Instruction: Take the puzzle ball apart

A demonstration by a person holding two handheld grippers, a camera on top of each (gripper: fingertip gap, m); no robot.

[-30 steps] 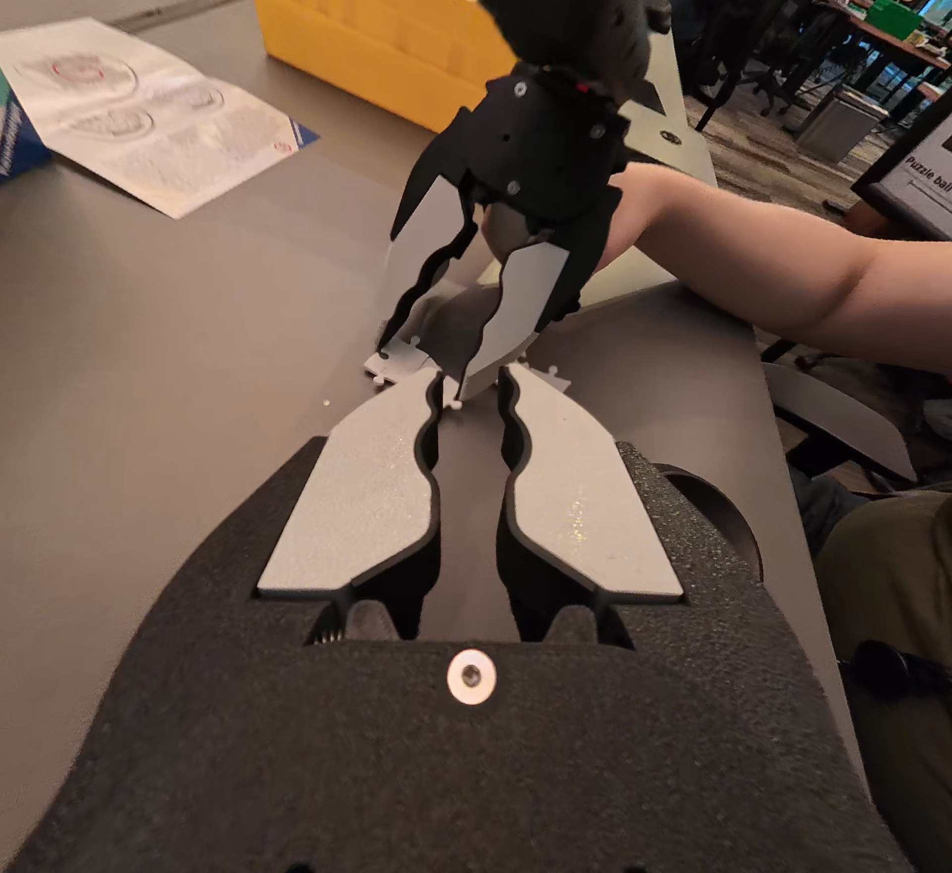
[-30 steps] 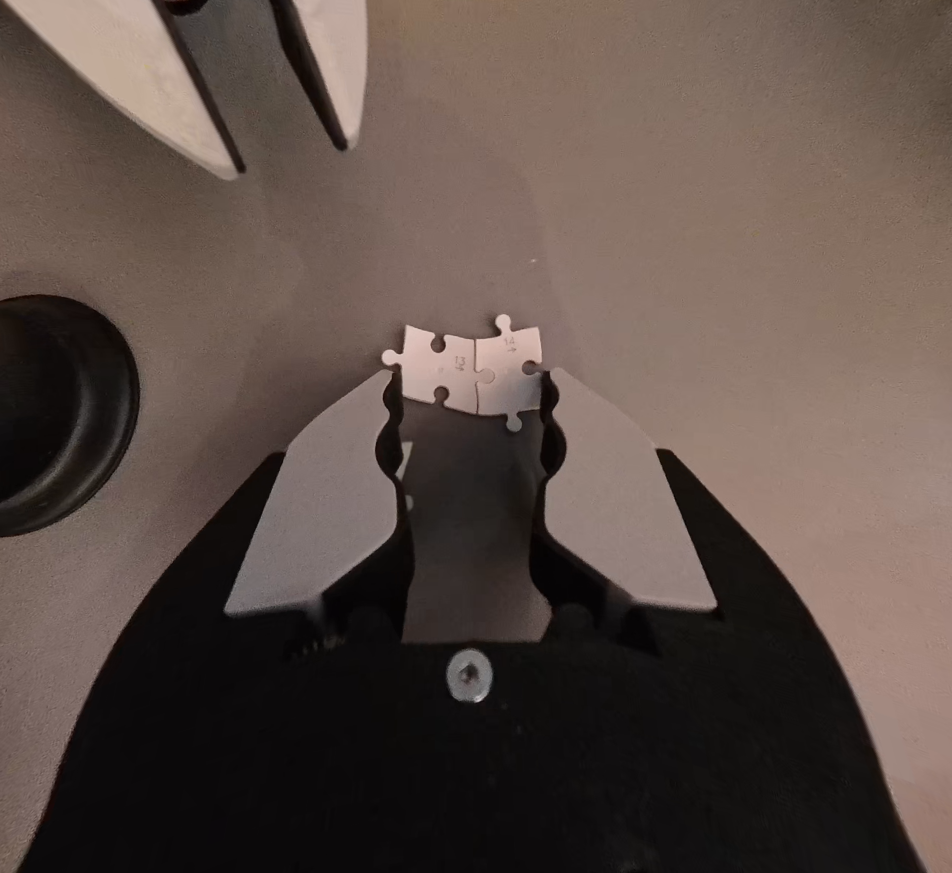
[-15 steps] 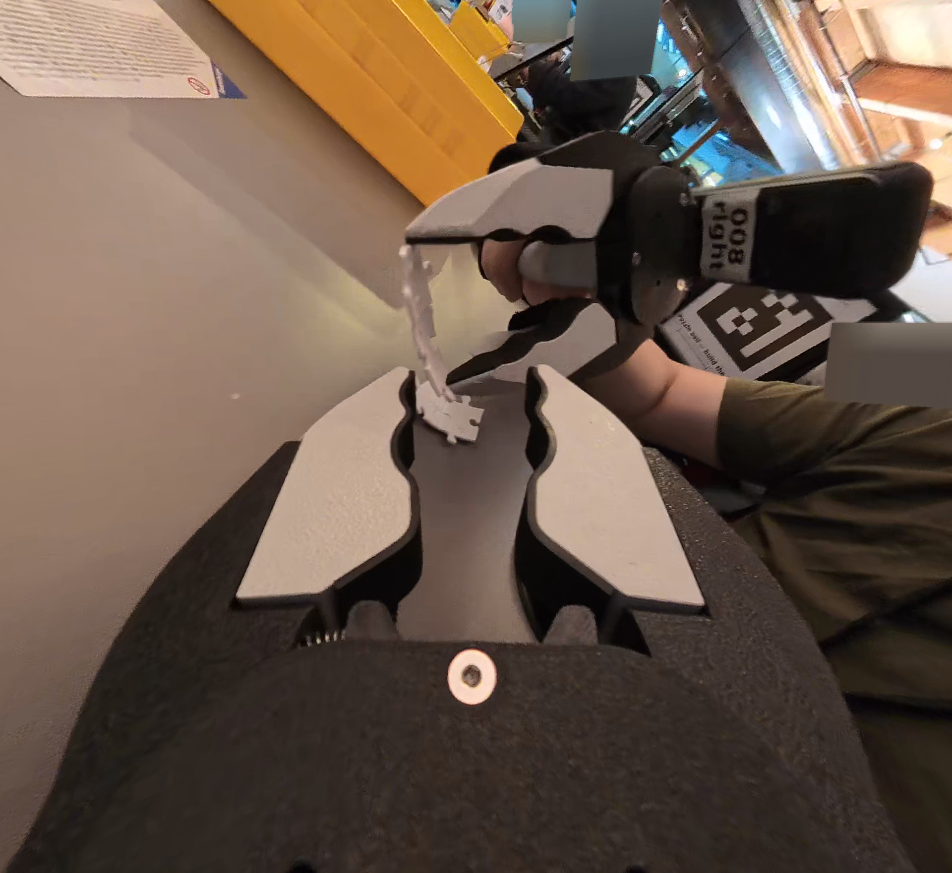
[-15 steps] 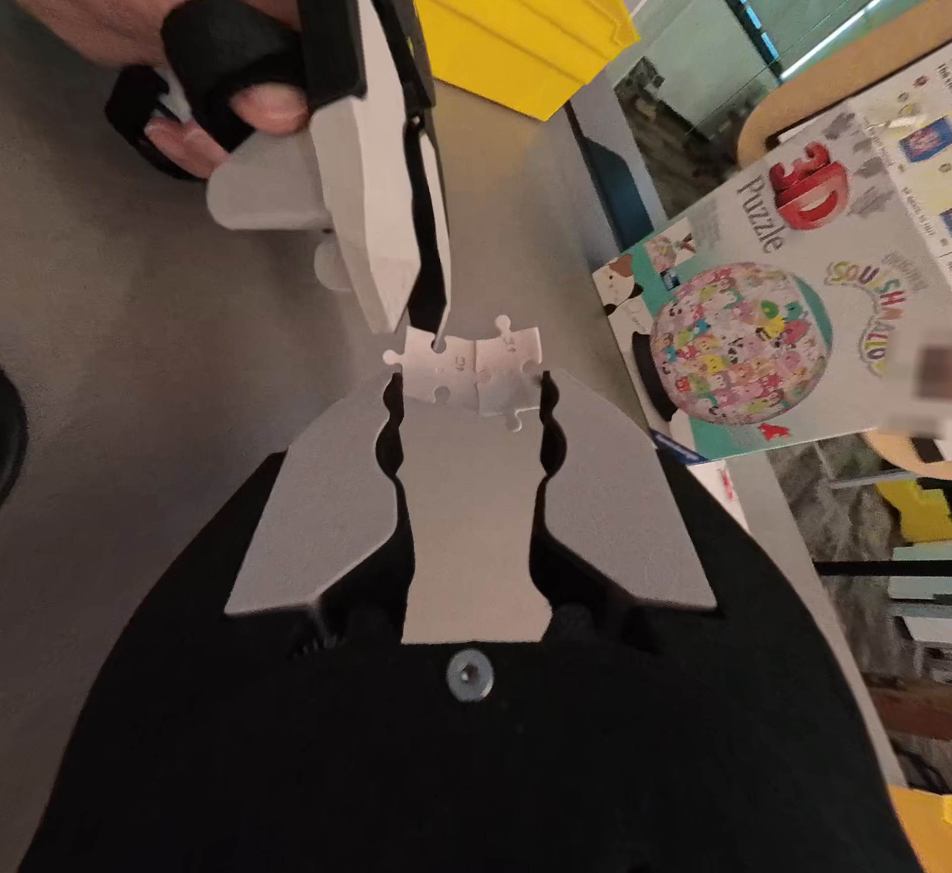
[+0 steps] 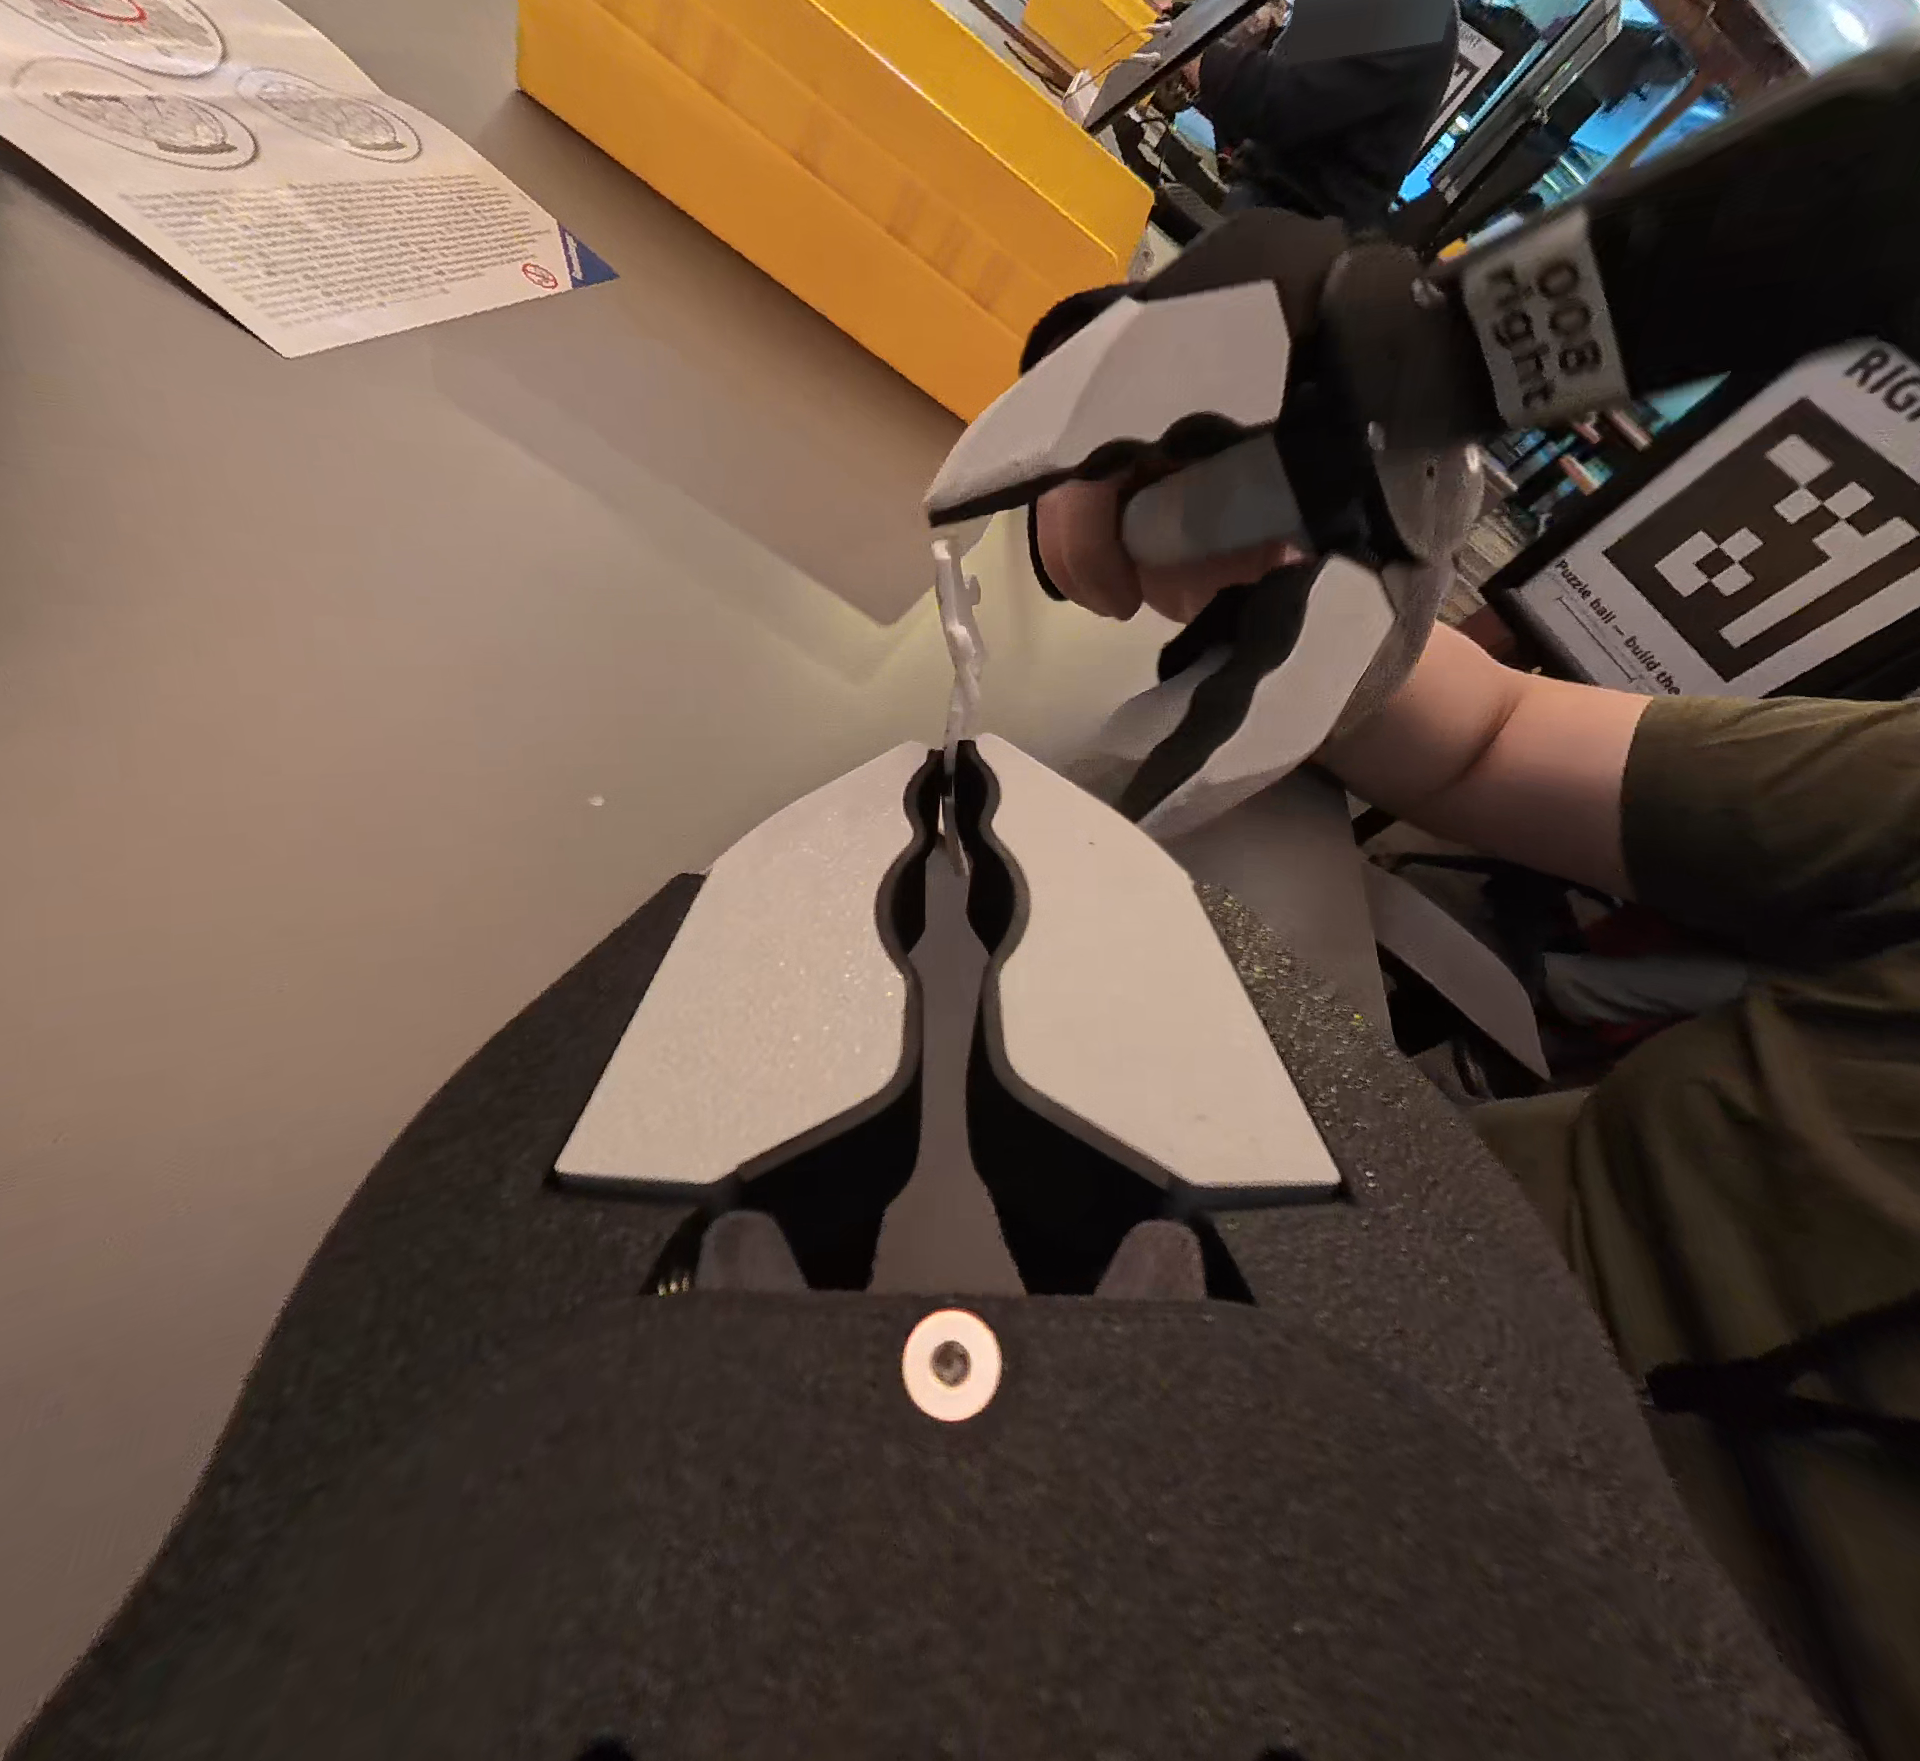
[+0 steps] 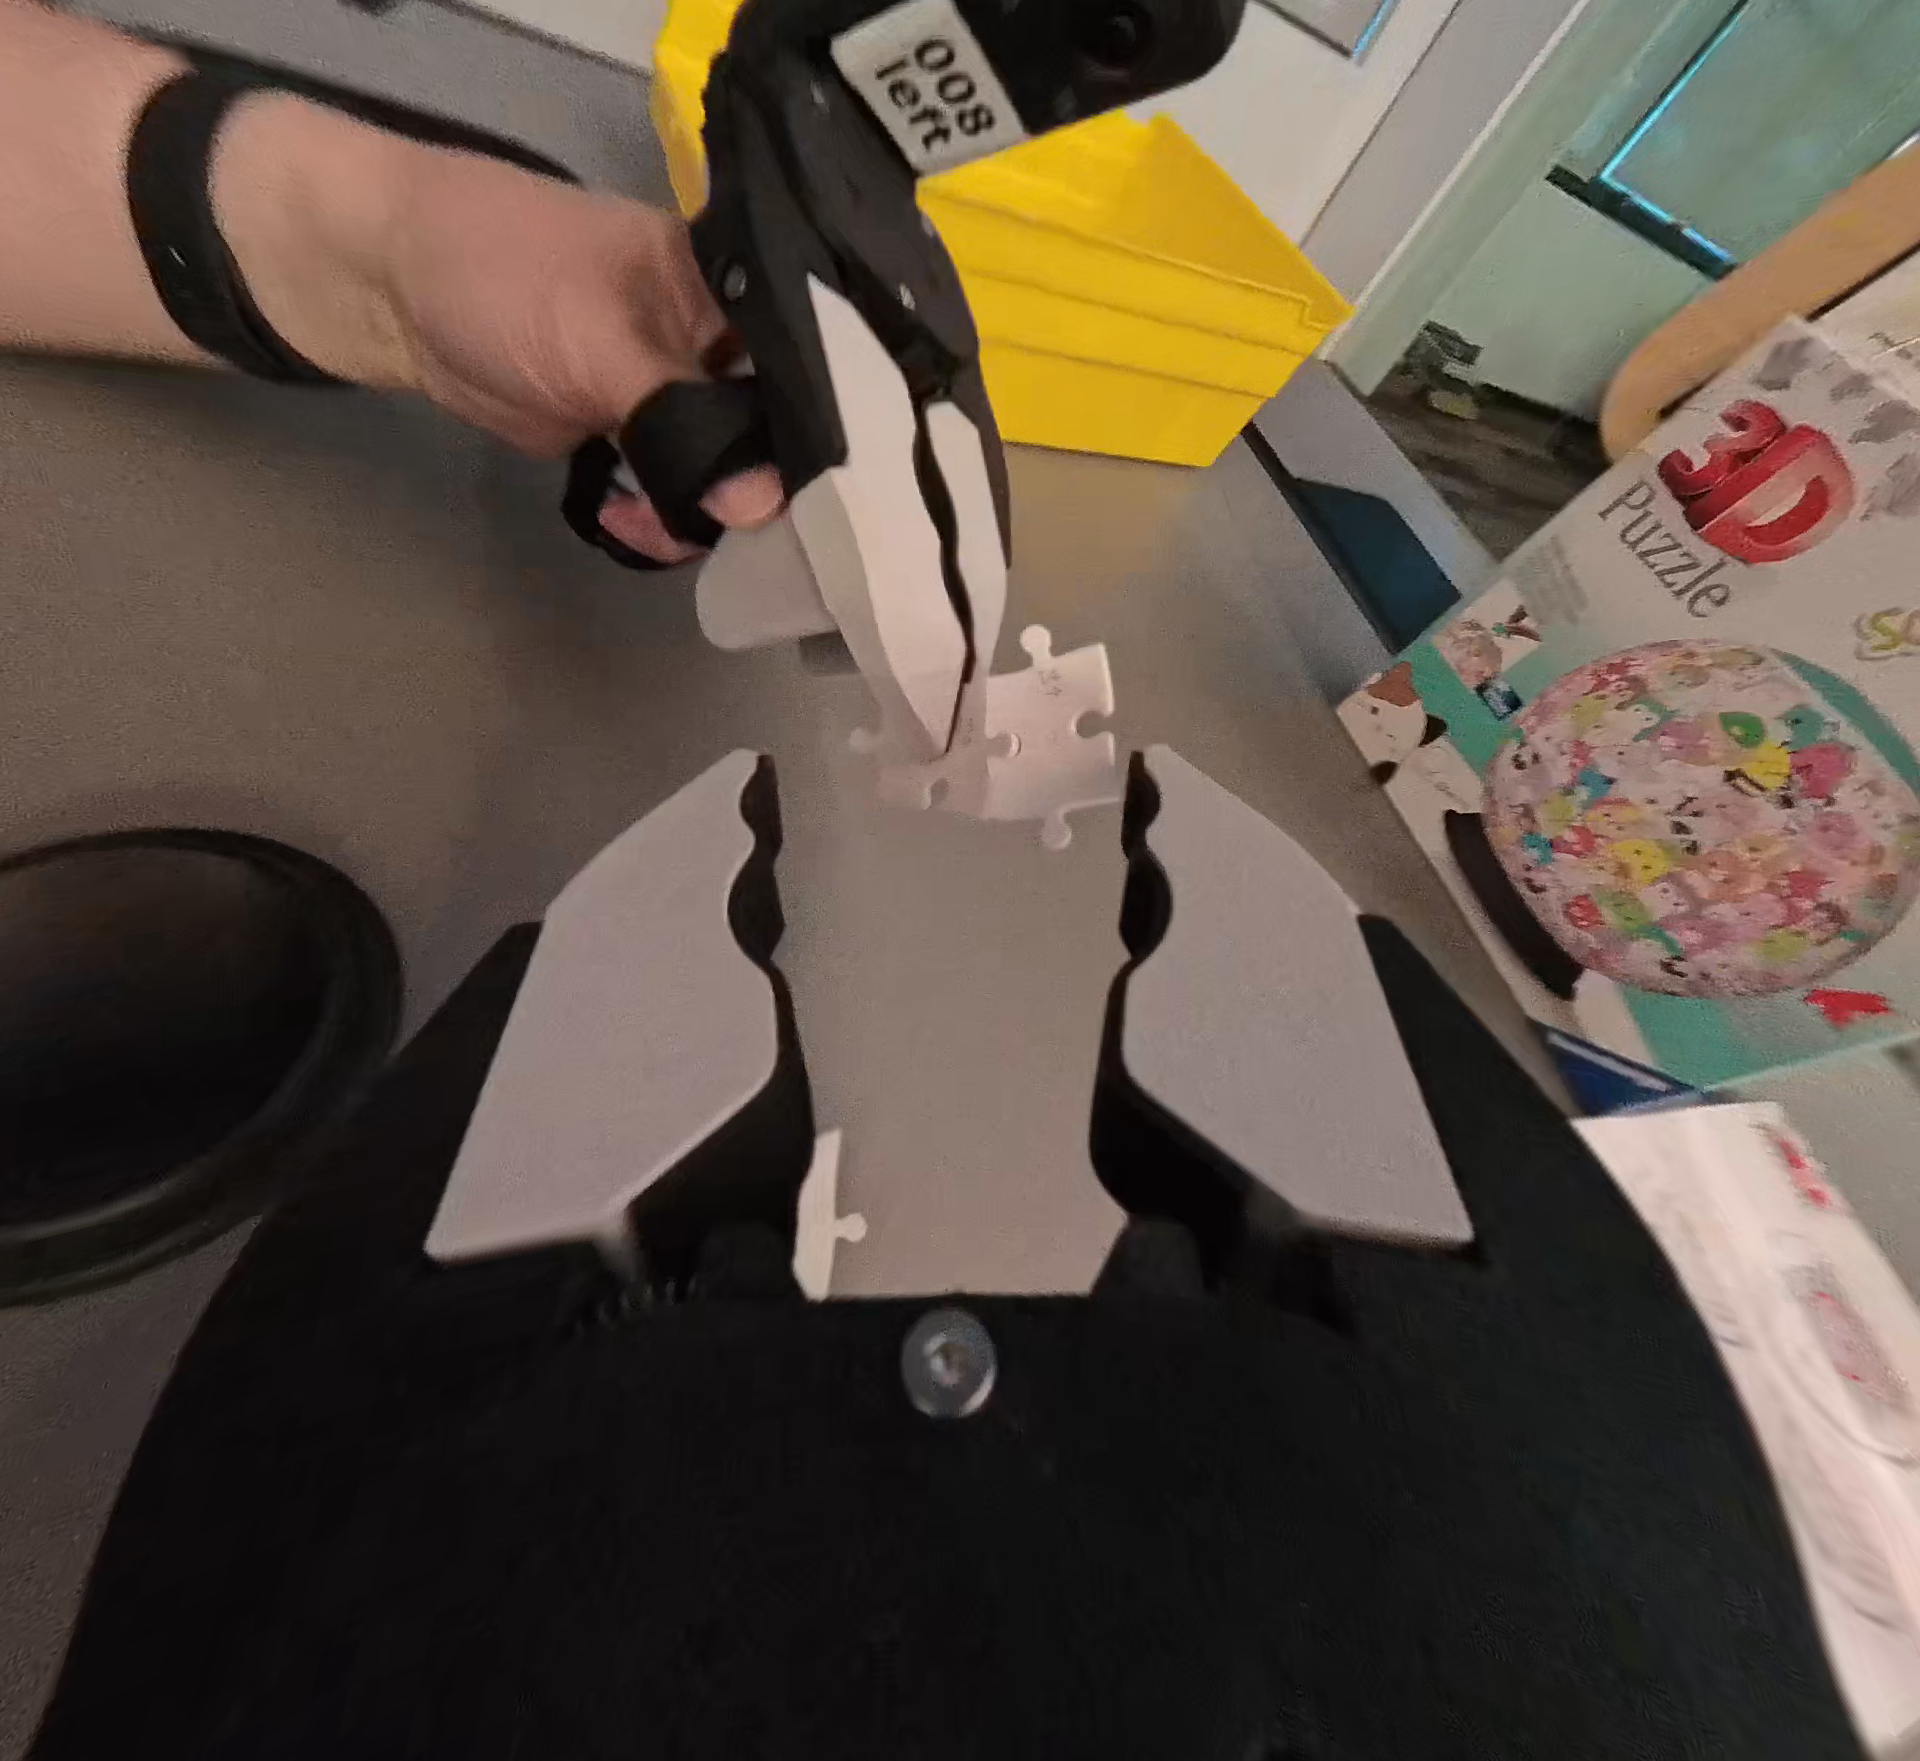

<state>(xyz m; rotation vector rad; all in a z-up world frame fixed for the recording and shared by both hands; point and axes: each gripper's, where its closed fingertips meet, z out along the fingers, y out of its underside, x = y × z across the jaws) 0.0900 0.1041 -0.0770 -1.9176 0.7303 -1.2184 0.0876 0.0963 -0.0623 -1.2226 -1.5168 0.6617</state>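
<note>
Two joined white puzzle pieces hang in the air above the grey table. My left gripper is shut on the pair's left piece; in the left wrist view the pair shows edge-on, rising from my fingertips. The right wrist view shows the left gripper pinching that piece from above. My right gripper is open wide, with its fingertips on either side of the pair and not pressing on it. It also shows in the left wrist view, with its upper fingertip just above the pair's top edge.
One loose white piece lies on the table under my right gripper. A black ring stand sits at the left and a yellow bin farther back. The puzzle box stands at the right. An instruction sheet lies far left.
My left gripper closed on the left piece of the joined pair. My right gripper, which held the pair across its tips, opened wider and let go. Both grippers lifted off the table.
</note>
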